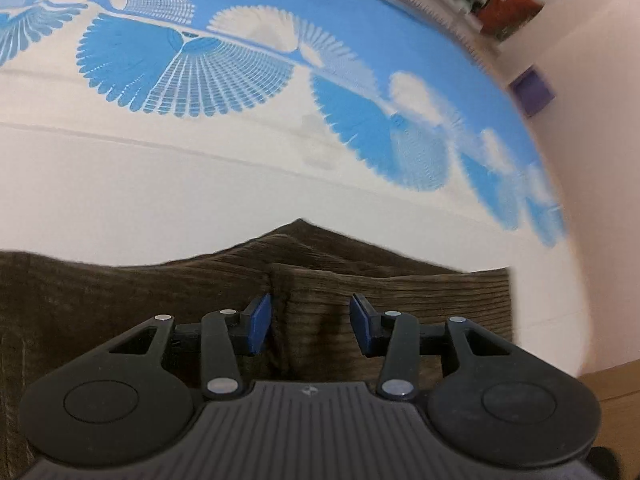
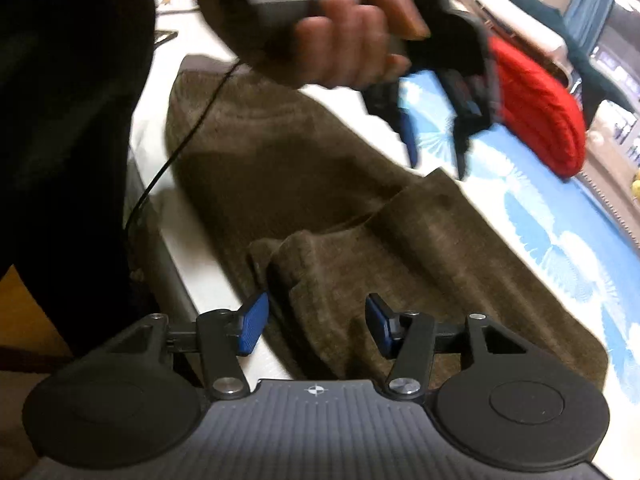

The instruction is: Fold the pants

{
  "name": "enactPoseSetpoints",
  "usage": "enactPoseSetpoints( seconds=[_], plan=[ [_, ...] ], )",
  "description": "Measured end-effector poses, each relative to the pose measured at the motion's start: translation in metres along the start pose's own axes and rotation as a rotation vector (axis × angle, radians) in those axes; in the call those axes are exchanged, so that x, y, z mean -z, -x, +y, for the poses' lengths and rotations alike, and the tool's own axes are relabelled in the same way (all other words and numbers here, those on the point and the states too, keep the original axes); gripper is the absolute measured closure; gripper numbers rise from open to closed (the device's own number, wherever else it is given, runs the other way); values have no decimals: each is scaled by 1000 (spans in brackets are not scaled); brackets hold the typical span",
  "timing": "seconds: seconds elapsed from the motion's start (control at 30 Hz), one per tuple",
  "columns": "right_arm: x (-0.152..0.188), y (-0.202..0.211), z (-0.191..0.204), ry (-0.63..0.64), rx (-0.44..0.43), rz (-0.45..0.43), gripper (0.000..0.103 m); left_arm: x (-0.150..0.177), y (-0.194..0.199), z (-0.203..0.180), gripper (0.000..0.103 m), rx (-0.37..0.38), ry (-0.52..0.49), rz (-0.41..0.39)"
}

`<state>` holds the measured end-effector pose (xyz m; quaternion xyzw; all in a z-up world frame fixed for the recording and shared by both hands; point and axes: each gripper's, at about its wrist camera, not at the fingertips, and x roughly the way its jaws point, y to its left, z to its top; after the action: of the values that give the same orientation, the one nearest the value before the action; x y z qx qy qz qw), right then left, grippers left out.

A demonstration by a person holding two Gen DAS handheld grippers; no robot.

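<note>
Brown ribbed corduroy pants (image 2: 304,184) lie flat on the white bedcover with blue fan pattern (image 1: 200,184). Long axis runs away from the right gripper (image 2: 316,328) toward the far left; one end is folded over just ahead of it. Right gripper's blue pads stand apart over that folded edge, not pressing the cloth. Left gripper (image 1: 311,328), seen from its own camera, jaws apart above a lengthwise seam, probably clear of the fabric though blur hides contact. The person's hand (image 2: 344,52) carries it, beyond the right gripper. Red knitted bundle (image 2: 540,120) far right.
</note>
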<state>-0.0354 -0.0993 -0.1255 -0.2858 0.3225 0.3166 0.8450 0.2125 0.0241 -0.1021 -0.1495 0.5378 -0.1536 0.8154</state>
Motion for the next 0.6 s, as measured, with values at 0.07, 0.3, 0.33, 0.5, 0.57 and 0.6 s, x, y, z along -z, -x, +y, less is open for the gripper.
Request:
enactPoseSetpoints(
  seconds=[0.07,0.3,0.33,0.5,0.57,0.6],
  plan=[
    [1,-9,3,28,-2,19,47,-1,-14,-2,55,-36,-14,31],
    [0,-7,1,44,-9,0,65,-12,7,1,84,18,-76,-108],
    [0,-6,0,34,-15,-7,68,-12,9,2,84,-1,-78,-132],
    [5,-11,1,28,-65,40,69,-9,3,1,63,-122,-110,-132],
    [5,-5,-7,-29,-93,43,69,-7,20,0,65,-157,-117,-211],
    [5,1,-15,-85,-113,41,70,-5,27,0,65,-161,-124,-236]
  ],
)
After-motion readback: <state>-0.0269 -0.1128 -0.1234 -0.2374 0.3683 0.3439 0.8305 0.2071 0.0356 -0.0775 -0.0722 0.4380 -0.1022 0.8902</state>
